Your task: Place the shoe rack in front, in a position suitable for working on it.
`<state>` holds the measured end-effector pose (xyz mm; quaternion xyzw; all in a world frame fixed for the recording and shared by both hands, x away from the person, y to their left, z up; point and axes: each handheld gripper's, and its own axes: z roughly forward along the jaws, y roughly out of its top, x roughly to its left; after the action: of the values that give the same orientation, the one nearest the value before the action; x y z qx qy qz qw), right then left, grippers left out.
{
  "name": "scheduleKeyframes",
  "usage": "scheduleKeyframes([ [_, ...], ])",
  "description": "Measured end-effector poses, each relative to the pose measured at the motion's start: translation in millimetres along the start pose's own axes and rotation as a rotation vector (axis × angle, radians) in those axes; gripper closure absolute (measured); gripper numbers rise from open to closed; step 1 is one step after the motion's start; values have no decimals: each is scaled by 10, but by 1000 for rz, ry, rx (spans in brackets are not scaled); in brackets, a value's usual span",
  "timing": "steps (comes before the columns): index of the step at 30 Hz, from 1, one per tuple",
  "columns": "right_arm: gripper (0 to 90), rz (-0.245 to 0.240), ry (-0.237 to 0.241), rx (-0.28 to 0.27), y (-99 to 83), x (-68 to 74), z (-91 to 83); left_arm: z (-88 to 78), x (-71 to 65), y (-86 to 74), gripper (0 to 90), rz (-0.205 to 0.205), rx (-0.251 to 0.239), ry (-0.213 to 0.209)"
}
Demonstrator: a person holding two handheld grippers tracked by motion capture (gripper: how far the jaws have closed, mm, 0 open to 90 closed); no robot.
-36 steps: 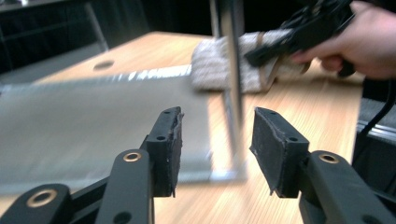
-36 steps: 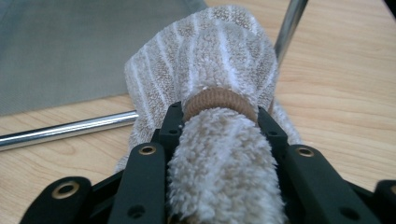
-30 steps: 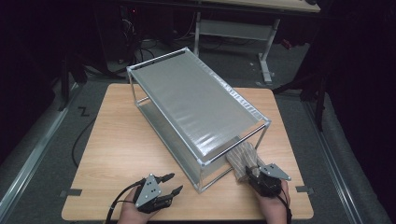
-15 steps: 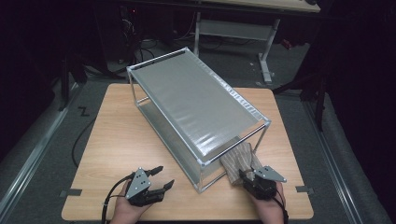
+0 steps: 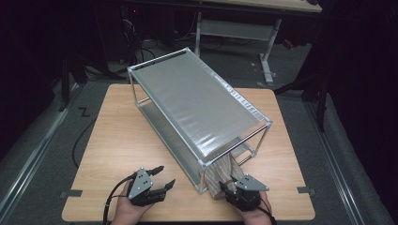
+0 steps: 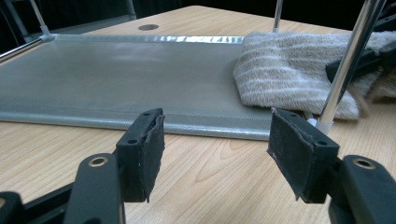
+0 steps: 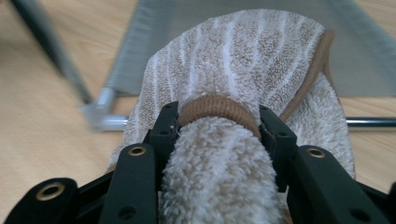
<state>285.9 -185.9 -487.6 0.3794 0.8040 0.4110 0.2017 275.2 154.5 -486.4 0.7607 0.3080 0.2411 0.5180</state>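
Note:
A beige striped towel [image 5: 224, 171] [image 6: 285, 74] lies partly on the lower shelf of a metal-framed rack [image 5: 197, 108], at its near right corner. My right gripper [image 5: 228, 185] [image 7: 218, 121] is shut on a thick fold of the towel [image 7: 243, 60]; its jaws have just been opening a little, but the pads still press the cloth. My left gripper [image 5: 165, 176] [image 6: 215, 140] rests low over the wooden table [image 5: 117, 140] in front of the rack. Its jaws have just been opening and stand open with nothing between them.
The rack sits diagonally across the table, with a grey top sheet and a grey lower shelf [image 6: 116, 74]. A thin corner post [image 6: 345, 70] stands between the left gripper and the towel. Bare tabletop lies to the left of the rack.
The right gripper has moved left and toward the table's near edge, dragging the towel with it. The left gripper's jaws have spread wider; that hand has stayed about where it was.

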Motion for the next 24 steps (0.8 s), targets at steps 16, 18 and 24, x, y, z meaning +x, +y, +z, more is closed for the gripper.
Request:
scheduleKeyframes([
  [16, 581, -35, -15, 11, -21, 28, 19, 2, -8, 8, 371, 2, -8, -1],
  [18, 580, -26, -30, 13, -33, -20, 18, -2, -9, 7, 374, 2, -8, -2],
  [24, 579, -8, -78, 11, -57, -167, 11, -25, -4, 6, 376, 4, -11, 6],
])
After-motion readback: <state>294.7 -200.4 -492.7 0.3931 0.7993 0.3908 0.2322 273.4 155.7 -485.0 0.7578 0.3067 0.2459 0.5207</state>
